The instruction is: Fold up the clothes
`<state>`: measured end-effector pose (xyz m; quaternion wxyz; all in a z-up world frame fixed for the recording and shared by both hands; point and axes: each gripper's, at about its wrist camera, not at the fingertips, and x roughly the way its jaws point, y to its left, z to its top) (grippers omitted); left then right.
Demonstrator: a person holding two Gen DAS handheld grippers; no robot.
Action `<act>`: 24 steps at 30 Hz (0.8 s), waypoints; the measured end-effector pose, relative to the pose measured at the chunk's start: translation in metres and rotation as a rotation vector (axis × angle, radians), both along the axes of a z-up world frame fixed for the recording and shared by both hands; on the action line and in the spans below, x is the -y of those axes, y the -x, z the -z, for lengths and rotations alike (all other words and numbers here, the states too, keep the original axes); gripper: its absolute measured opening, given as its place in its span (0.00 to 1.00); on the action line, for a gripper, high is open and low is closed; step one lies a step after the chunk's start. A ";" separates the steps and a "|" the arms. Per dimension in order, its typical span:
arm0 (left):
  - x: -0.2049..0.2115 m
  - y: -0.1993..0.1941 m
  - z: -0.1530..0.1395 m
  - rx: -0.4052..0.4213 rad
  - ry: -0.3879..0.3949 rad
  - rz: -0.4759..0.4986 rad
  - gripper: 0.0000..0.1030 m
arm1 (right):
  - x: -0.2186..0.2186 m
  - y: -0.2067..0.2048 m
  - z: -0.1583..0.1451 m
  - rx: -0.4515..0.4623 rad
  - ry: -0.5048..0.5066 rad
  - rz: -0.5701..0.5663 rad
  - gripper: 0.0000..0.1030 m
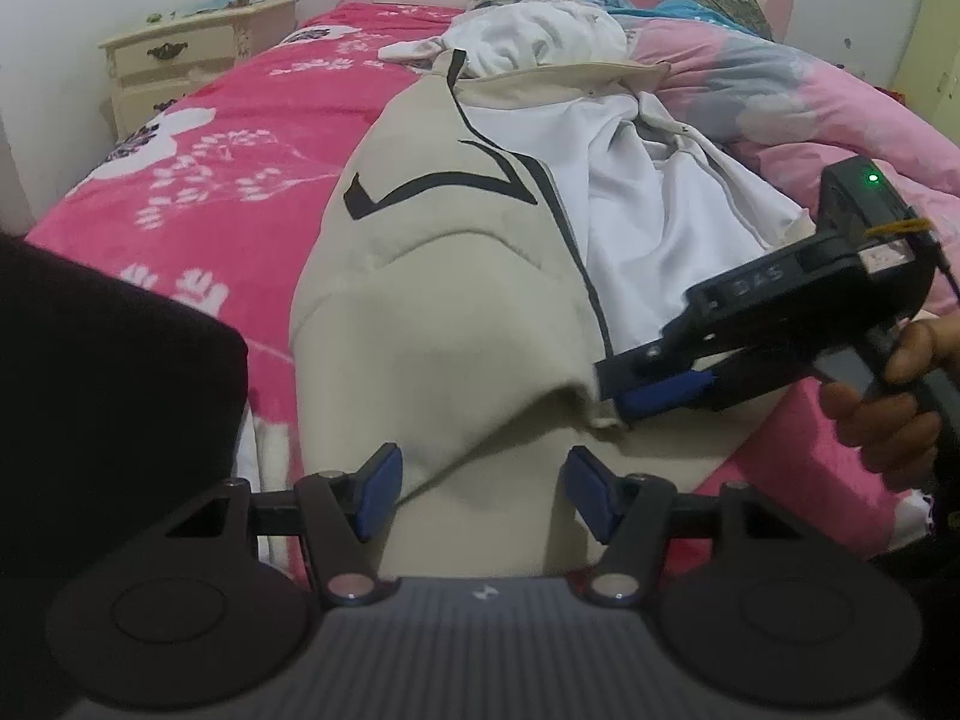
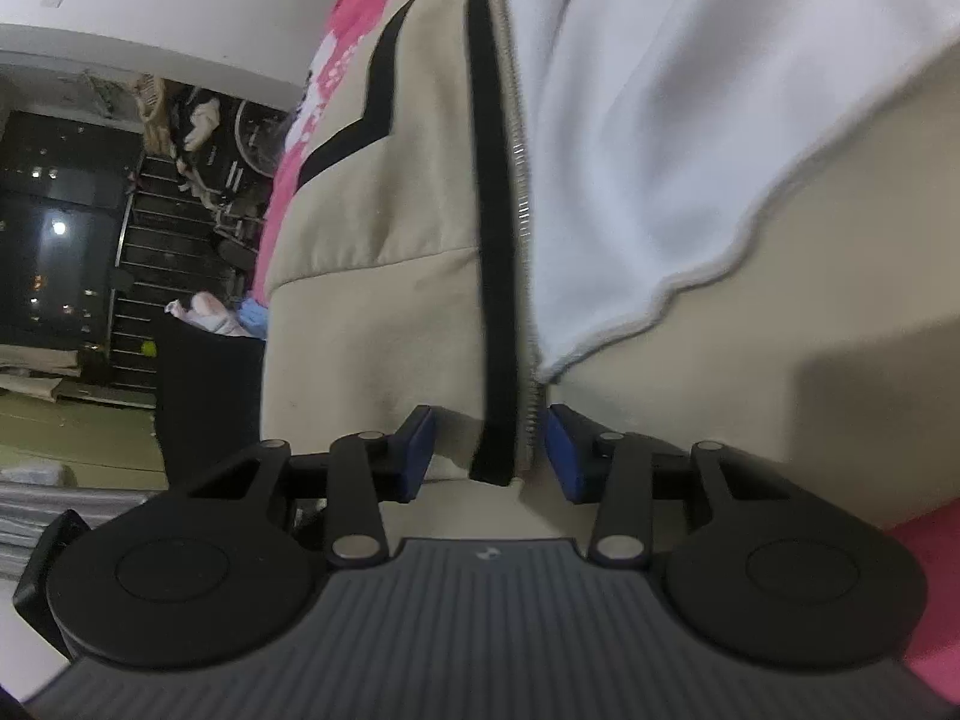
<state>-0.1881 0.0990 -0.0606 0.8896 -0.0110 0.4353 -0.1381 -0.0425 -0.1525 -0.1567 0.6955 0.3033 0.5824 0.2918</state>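
1. Left gripper (image 1: 480, 492) sits at the bottom centre of the left wrist view, jaws apart, with the near hem of the beige jacket (image 1: 432, 312) bulging up between its blue pads; the cloth reaches toward both pads, but whether they press on it I cannot tell, so I call it unclamped.
2. Right gripper (image 2: 487, 450), at lower centre of its own view, has its jaws apart astride the jacket's black zipper strip (image 2: 495, 240), gaps showing on each side. In the left wrist view it enters from the right edge, held by a hand (image 1: 888, 396), its tips at the hem's right corner.
3. Jacket's long axis runs from the hem at the bottom of the left wrist frame up to the collar near the top centre, with the white lining (image 1: 648, 198) showing to the right of the zipper.
4. Both grippers are at the hem end, left on the middle, right on the zipper edge; I judge the coming fold turns on pinching here and carrying the hem up the frame toward the collar.
5. Pink bedspread (image 1: 228, 132) lies beneath, with the nightstand (image 1: 192, 60) at upper left.
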 end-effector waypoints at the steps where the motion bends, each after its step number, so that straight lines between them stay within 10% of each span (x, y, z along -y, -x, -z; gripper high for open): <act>1: -0.001 0.002 0.000 -0.002 0.002 -0.006 0.60 | -0.005 0.000 0.001 0.014 0.008 -0.006 0.29; 5: -0.006 0.014 -0.010 0.007 -0.004 -0.017 0.65 | -0.010 0.004 -0.011 0.074 0.014 0.005 0.09; 13: -0.003 0.024 -0.015 -0.035 -0.005 0.006 0.72 | 0.069 0.024 -0.098 0.350 0.017 0.106 0.08; 20: -0.014 0.012 -0.024 -0.059 0.096 -0.070 0.72 | 0.112 0.035 -0.051 0.263 0.230 0.115 0.08; 24: -0.013 -0.002 -0.027 -0.036 0.006 -0.102 0.73 | 0.134 0.033 -0.036 0.220 0.237 0.180 0.08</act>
